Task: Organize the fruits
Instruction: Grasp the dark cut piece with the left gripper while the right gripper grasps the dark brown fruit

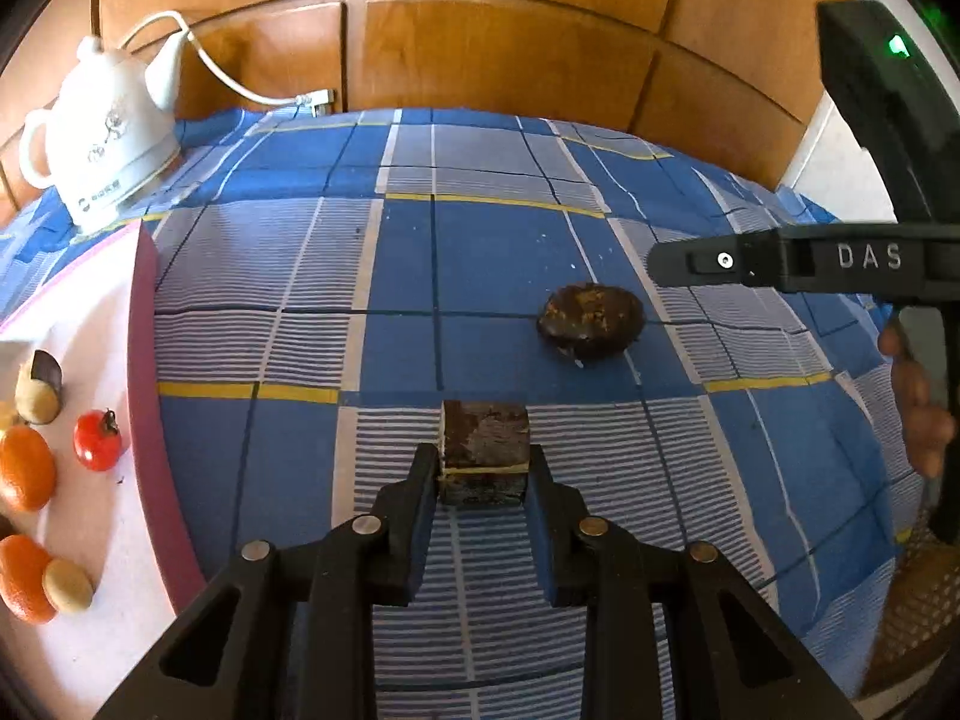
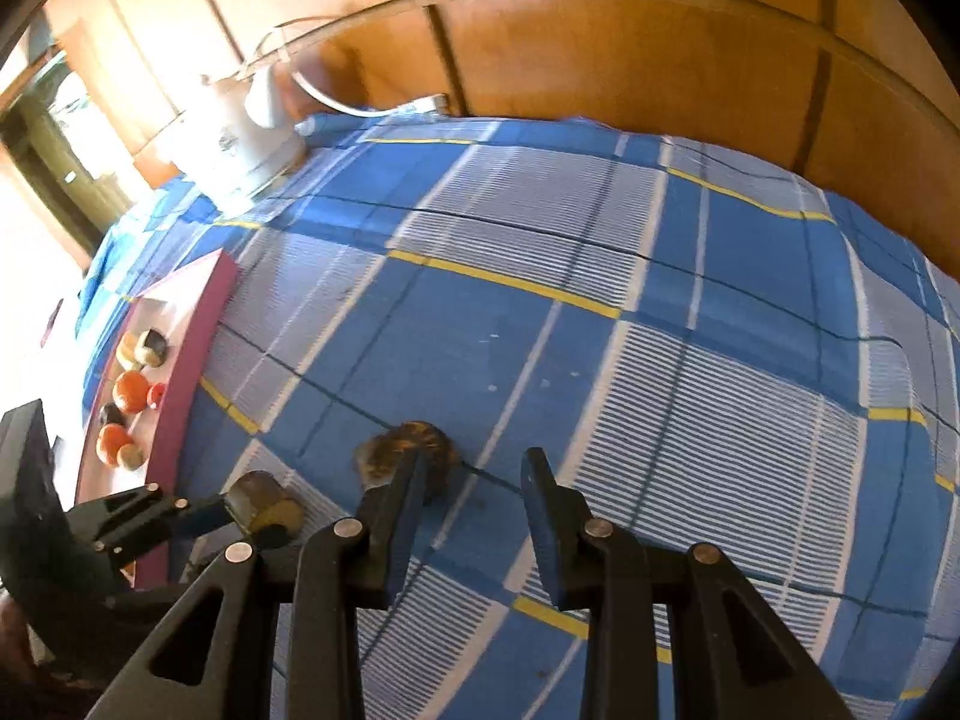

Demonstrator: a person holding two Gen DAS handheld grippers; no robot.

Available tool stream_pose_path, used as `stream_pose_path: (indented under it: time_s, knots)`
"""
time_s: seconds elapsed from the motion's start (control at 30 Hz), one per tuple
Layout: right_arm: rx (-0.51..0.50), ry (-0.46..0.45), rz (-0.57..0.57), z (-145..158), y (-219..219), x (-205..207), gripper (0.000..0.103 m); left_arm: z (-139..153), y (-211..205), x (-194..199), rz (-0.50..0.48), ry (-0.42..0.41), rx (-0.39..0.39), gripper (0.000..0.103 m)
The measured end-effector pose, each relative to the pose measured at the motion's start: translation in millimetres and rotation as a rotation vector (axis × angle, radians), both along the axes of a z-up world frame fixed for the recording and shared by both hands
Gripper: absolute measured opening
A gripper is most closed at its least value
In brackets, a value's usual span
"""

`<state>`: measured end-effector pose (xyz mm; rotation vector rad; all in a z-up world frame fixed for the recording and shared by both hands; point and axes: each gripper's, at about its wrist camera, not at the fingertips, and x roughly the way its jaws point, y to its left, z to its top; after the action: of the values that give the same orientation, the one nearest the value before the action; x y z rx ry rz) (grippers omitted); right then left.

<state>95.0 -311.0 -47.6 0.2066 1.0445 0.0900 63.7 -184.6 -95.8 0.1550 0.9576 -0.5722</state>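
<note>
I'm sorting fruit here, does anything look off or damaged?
Yes. The piece clamped in the left tongs is dark brown and blotchy, and the oval fruit lying on the blue cloth looks blackened too, unlike the bright pieces on the pink-edged tray.

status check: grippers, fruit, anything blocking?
Left gripper shut on brown fruit chunk. Right gripper empty, jaws apart. Dark round fruit loose on cloth. Path to tray clear.
</note>
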Motion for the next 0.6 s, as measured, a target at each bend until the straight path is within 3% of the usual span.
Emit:
stream_pose_path:
  time_s: [0.07,0.2,0.6]
  knots:
    - [0.01,0.0,0.025,-1.6,5.7,1.7,0.039,-3.5,1.6,-0.6,0.005,0.003,-0.006,0.028]
    - [0.005,0.002,0.075,-5.4,18.7,4.0,0.059,-4.2,4.0,1.6,0.029,0.023,-0.032,0.028]
    - [-0.066,0.041,0.123,-21.4,32.0,13.1,0.063,-5.9,8.9,1.8,0.06,0.041,-0.065,0.029]
